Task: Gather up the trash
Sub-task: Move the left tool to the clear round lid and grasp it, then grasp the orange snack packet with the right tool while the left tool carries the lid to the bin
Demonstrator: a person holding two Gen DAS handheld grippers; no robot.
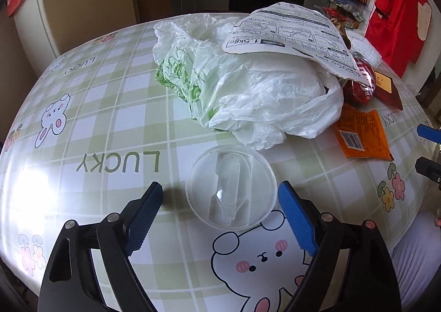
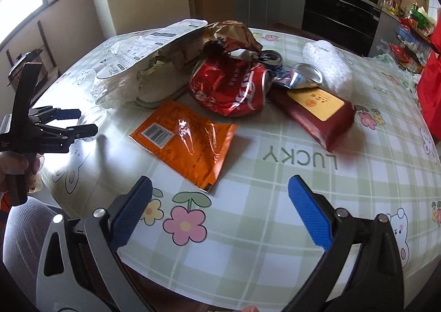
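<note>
Left wrist view showed the left claw (image 1: pixel 220 196) spread around a clear plastic lid (image 1: pixel 231 187) at lower centre, likely needing a squeeze next, the right claw (image 2: pixel 219 193) spread empty.

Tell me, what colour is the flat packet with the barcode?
Orange. The packet shows best in the right wrist view, lying on the table.

At right in the left wrist view, the white plastic bag (image 1: pixel 248 91) and printed card (image 1: pixel 286 34) hide most of the red can (image 1: pixel 363 83); the frame's right edge cuts off the right gripper (image 1: pixel 430 146). Print on the orange packet (image 2: pixel 184 138) is too small to read.
</note>
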